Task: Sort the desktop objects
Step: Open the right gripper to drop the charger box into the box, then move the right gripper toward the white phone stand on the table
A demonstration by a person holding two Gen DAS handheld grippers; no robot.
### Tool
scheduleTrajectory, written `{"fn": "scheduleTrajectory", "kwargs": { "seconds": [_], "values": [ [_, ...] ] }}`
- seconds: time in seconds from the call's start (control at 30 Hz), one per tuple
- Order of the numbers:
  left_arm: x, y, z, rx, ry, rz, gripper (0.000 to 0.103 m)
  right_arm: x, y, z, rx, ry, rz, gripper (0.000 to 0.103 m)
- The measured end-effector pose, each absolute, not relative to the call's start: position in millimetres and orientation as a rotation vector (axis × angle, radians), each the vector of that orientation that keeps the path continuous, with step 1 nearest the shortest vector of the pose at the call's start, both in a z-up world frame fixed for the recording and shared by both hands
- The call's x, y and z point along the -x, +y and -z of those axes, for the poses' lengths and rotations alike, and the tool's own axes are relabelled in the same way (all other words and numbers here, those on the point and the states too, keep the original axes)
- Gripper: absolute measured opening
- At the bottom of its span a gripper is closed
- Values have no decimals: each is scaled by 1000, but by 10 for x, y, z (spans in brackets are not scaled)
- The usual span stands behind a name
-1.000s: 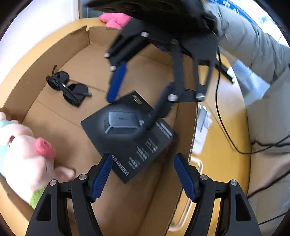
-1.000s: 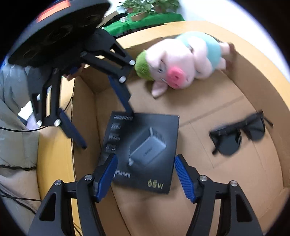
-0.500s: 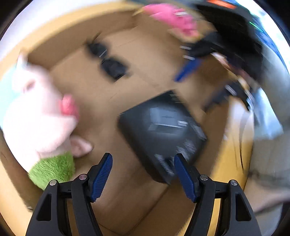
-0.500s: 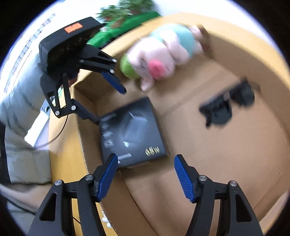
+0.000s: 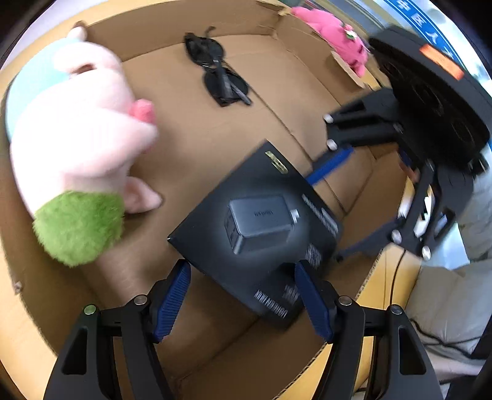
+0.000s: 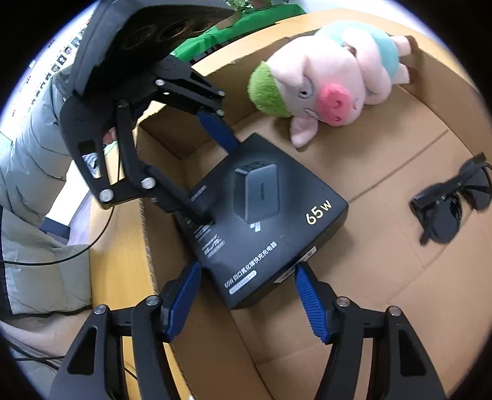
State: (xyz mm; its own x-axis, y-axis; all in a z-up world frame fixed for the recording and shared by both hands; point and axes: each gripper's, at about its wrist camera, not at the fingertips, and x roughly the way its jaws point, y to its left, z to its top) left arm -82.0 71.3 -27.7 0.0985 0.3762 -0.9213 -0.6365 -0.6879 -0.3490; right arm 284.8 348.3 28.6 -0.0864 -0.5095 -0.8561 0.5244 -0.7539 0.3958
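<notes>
A black charger box (image 5: 261,227) lies inside a cardboard box (image 5: 190,147), near its wall. It also shows in the right wrist view (image 6: 264,212). A pink pig plush (image 5: 77,138) with green hair lies beside it, also seen in the right wrist view (image 6: 332,74). Black sunglasses (image 5: 221,77) lie farther off on the box floor, also in the right wrist view (image 6: 452,206). My left gripper (image 5: 243,295) is open, just above one edge of the charger box. My right gripper (image 6: 246,298) is open at the opposite edge. Each gripper shows in the other's view.
A pink plush (image 5: 332,30) lies outside the cardboard box behind its far corner. The box stands on a yellow-wood table (image 6: 123,246). Black cables (image 6: 61,258) run over the table by the person's grey jacket (image 6: 27,172). A green cloth (image 6: 233,24) lies beyond.
Both grippers have swung and come down closer to the charger box, one at each end. Both stay open. The box, plush and sunglasses have not moved.
</notes>
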Motion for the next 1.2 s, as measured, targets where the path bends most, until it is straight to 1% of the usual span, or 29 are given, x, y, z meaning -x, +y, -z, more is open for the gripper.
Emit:
{"fn": "scheduleTrajectory", "kwargs": {
  "seconds": [0.33, 0.37, 0.5, 0.67, 0.77, 0.83, 0.9, 0.97, 1.03, 1.13, 1.2],
  "values": [
    [837, 560, 248, 1662, 259, -1739, 73, -2821, 3236, -293, -1508, 7, 1925, 62],
    [832, 557, 246, 1658, 264, -1745, 73, -2697, 3173, -176, -1512, 6, 1928, 62],
    [758, 583, 151, 1598, 327, -1819, 73, -2838, 3222, -316, -1475, 24, 2043, 62],
    [537, 458, -278, 1395, 340, -2049, 74, -3268, 3394, -671, -1370, -26, 2367, 63],
    [367, 400, -596, 1260, 298, -2234, 74, -3660, 3433, -915, -1299, 22, 2653, 68],
    [131, 424, -821, 1130, 305, -2416, 75, -3873, 3538, -1087, -1234, 59, 2848, 71],
    [-168, 500, -993, 978, 265, -2546, 77, -4104, 3539, -1225, -1168, 10, 3011, 78],
    [-468, 596, -1123, 851, 191, -2627, 84, -4192, 3686, -1359, -1119, -54, 3092, 78],
    [-685, 654, -1194, 771, 155, -2674, 84, -4370, 3655, -1418, -1083, -79, 3140, 78],
    [-1029, 901, -1235, 675, 161, -2711, 85, -4572, 3555, -1487, -1069, -29, 3159, 78],
    [-1189, 909, -1272, 647, 100, -2724, 85, -4693, 3492, -1535, -1060, -18, 3162, 78]
  ]
}}
